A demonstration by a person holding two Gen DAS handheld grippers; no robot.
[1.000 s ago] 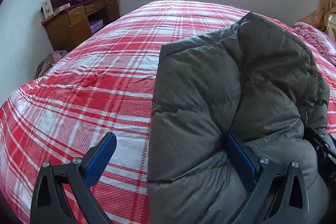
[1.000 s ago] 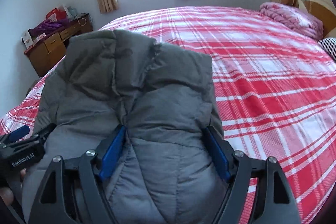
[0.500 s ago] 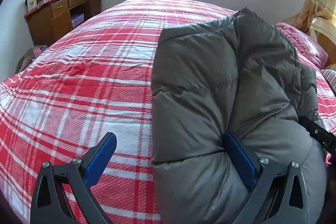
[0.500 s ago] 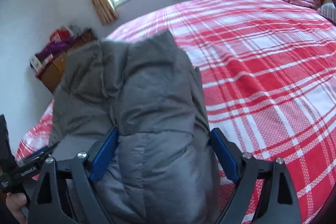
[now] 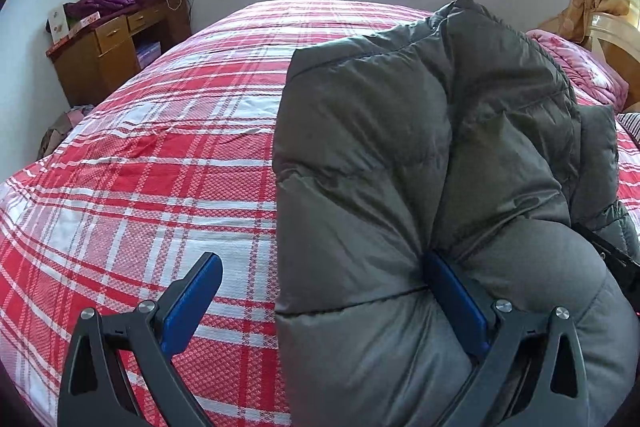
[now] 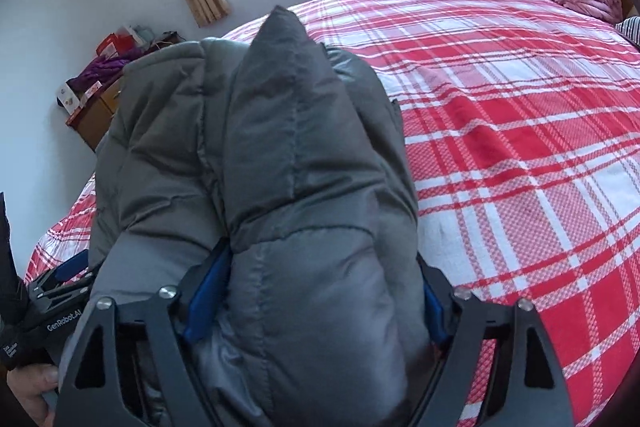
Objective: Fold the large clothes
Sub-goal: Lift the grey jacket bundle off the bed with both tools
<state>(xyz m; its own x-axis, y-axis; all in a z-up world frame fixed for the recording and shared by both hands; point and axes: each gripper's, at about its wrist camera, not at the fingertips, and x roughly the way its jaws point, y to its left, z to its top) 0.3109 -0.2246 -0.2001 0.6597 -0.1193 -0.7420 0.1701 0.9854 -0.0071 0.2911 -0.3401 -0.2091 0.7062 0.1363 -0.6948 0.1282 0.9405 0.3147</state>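
The puffy grey quilted down jacket (image 5: pixel 420 155) fills the frame's right half, over the red-and-white plaid bed (image 5: pixel 160 167). The left gripper (image 5: pixel 320 291) gapes wide, jacket bulging in; the right gripper (image 6: pixel 312 291) straddles a thick fold, its grip unclear.

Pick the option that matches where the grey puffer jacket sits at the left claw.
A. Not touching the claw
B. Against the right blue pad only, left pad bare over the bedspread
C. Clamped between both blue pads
B: the grey quilted puffer jacket presses the left claw's right blue pad, while the other pad stands bare over the red-and-white plaid bedspread.
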